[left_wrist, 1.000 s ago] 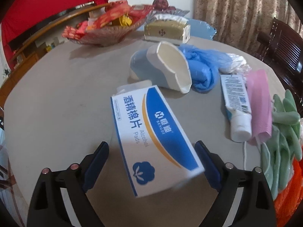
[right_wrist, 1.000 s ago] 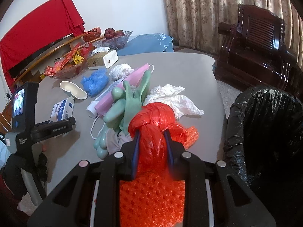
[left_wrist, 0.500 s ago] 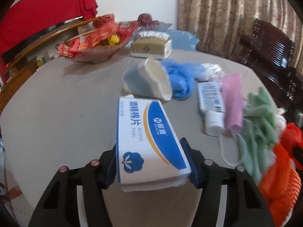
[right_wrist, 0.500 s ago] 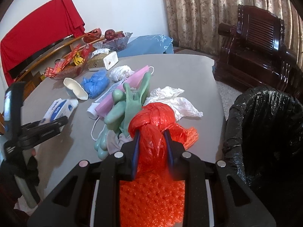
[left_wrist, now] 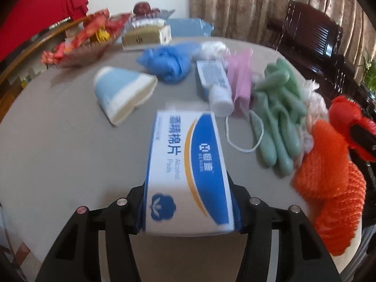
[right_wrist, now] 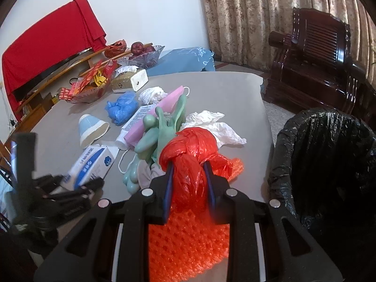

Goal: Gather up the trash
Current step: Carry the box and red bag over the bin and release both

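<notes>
Left gripper [left_wrist: 188, 202] clamps a blue-white box [left_wrist: 188, 171] printed "Alcohol Pads"

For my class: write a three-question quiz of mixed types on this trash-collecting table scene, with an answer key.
1. True or false: the left tool is closed on the blue-and-white box of alcohol pads.
2. Multiple choice: what does the right tool grip? A) the green rubber gloves B) the red plastic bag C) the pink face mask
3. Fill in: the bin lined with a black bag stands beside the table, on the ____ side of the right wrist view.

Key: 1 true; 2 B; 3 right.
</notes>
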### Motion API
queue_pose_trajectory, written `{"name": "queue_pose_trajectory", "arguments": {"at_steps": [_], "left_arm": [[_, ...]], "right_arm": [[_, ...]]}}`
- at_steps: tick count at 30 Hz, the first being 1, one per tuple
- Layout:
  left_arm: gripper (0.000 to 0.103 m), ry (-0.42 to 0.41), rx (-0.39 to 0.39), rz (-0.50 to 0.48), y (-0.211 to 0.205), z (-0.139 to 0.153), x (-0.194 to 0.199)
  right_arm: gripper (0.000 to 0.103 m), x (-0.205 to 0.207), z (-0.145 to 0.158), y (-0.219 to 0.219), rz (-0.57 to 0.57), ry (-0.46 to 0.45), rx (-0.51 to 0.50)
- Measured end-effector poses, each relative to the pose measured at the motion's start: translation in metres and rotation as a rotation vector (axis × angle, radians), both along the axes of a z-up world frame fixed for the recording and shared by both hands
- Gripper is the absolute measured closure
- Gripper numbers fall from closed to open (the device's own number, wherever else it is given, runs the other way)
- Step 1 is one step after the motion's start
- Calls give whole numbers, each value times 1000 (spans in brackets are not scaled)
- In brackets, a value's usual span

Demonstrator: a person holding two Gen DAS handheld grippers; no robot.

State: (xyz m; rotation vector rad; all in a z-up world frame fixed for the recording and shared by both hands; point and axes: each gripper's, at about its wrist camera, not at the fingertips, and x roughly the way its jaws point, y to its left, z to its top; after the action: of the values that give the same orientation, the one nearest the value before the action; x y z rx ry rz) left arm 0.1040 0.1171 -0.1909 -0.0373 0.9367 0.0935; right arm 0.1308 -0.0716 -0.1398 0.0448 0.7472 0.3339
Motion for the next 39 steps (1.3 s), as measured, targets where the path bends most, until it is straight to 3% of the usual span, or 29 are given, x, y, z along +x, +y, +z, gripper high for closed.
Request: {"name": "queue_pose_trajectory", "arguments": {"at_steps": [6, 11, 19, 29, 39], "left_arm": [[48, -36, 3, -5, -3, 12, 0], [48, -145, 6, -46, -13, 50, -14], [48, -236, -29, -124, -43, 98, -15], [48, -271, -96, -343, -132, 120, 12], [48, -214, -158, -548, -247, 108, 47]], "right_arm": [[78, -4, 4, 0, 1, -8, 4], [78, -10, 17, -4, -6, -42, 18], [78, -22, 54, -27, -45, -130, 39], [78, -40, 76, -110, -223, -192, 21], [78, -47, 42, -210, -445, -121, -18]]}}
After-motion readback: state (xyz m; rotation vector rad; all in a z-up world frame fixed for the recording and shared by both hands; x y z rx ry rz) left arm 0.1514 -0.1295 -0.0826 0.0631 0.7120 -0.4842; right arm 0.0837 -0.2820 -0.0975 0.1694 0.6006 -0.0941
